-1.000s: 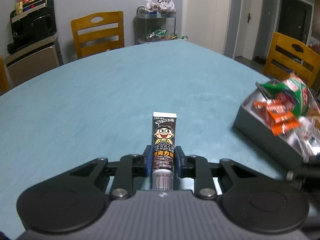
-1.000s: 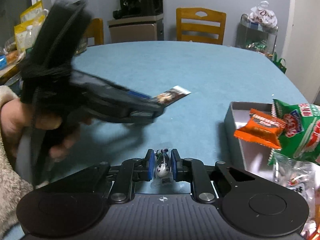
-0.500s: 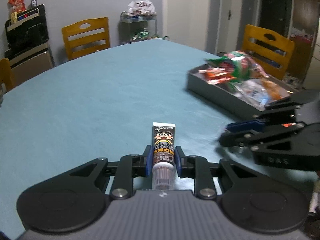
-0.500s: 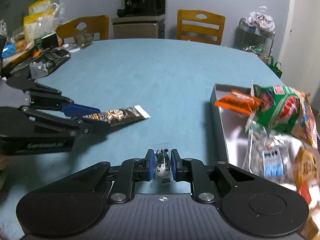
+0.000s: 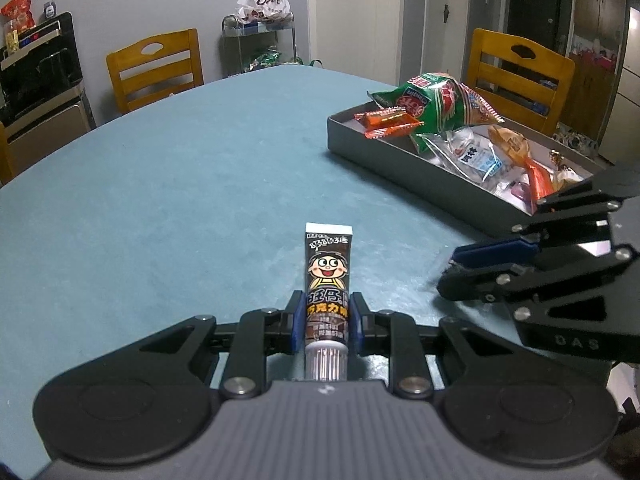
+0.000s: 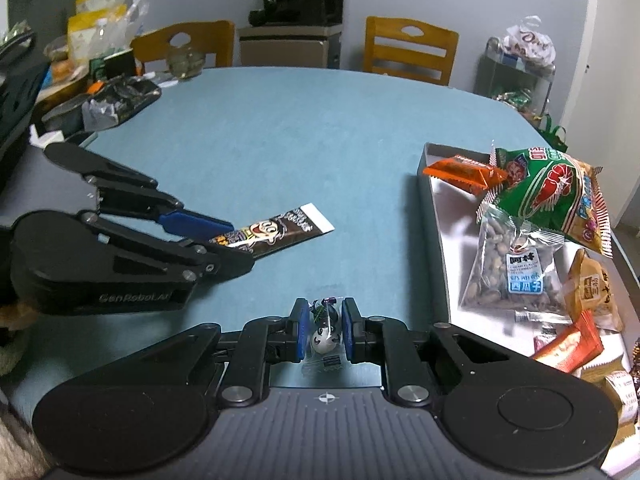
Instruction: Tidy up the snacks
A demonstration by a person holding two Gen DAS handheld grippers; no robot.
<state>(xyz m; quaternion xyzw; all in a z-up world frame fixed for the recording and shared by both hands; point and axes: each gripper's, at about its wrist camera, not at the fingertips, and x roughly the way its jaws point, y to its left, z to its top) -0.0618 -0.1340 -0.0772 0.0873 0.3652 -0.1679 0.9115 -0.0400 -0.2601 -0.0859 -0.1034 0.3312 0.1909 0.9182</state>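
So, left hand-held gripper [image 5: 327, 322] clamped tight on a brown chocolate tube [image 5: 329, 280], cap end back toward the camera, white crimped end pointing out over the teal table [image 5: 180, 184]. Right hand-held gripper [image 6: 323, 330] pinched shut on a tiny wrapped candy [image 6: 325, 334] with a panda-ish face, held just over the near edge of the table. Both close together near that edge, left one showing in the right wrist view [image 6: 224, 240] with the tube [image 6: 276, 230] sticking out of it. Grey tray [image 6: 434, 216] sitting by the right edge of the table, already loaded: green shrimp-chip bag [image 6: 556, 196], orange bar [image 6: 464, 172], clear bag of seeds [image 6: 512, 272], plus more small packs toward the near corner. Same tray [image 5: 400, 152] off to the right in the left wrist view.
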